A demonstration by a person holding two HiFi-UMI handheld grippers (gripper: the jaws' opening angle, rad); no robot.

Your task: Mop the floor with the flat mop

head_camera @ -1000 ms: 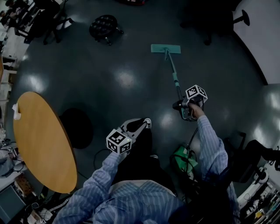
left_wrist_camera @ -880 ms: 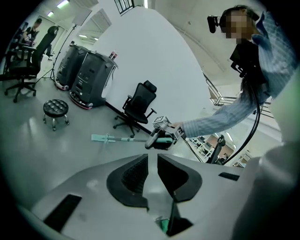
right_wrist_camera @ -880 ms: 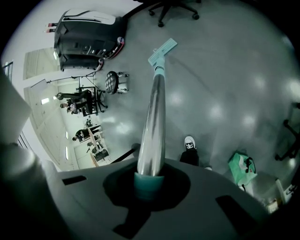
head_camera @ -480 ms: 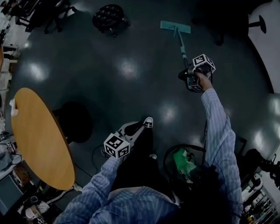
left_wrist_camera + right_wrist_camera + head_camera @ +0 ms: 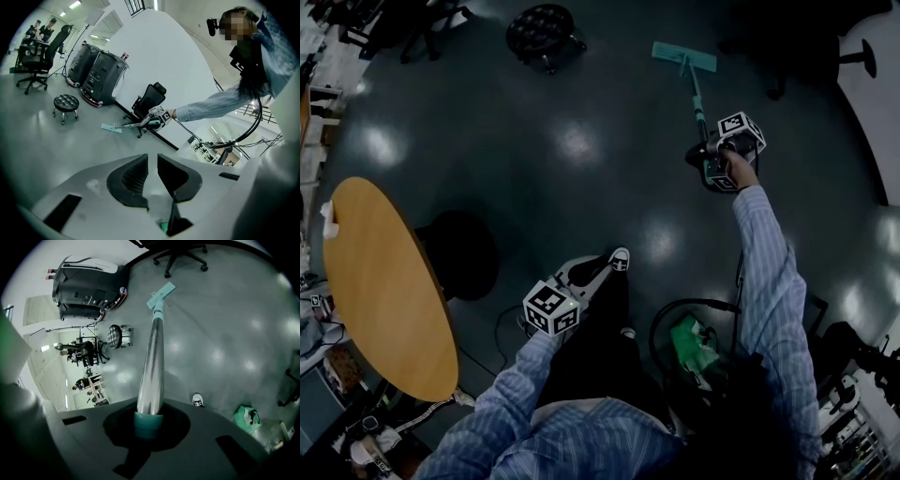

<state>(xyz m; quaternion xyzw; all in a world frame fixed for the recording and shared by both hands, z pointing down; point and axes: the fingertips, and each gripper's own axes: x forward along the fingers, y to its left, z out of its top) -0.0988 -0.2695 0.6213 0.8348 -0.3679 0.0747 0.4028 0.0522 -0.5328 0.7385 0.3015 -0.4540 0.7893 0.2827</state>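
The flat mop has a teal head [image 5: 684,56] lying flat on the dark floor at the top of the head view, with a long metal handle [image 5: 698,103] running back to my right gripper [image 5: 701,156]. That gripper is stretched out ahead and shut on the handle's teal end [image 5: 149,420]; the shaft [image 5: 153,357] leads away to the head [image 5: 161,295]. My left gripper [image 5: 596,270] hangs low by the person's leg, its jaws nearly together with nothing between them [image 5: 152,161]. From there the mop head [image 5: 111,128] and the right gripper [image 5: 157,119] show far off.
A black wheeled stool [image 5: 542,33] stands left of the mop head. A round wooden table [image 5: 384,291] is at the left. A green bag in a black hoop [image 5: 694,342] sits by the person's right side. A curved white wall [image 5: 872,94] and an office chair [image 5: 147,98] lie beyond the mop.
My right arm has stretched out and pushed the mop forward, away from the person, with the head sliding toward the wall. The left gripper has stayed by the leg.
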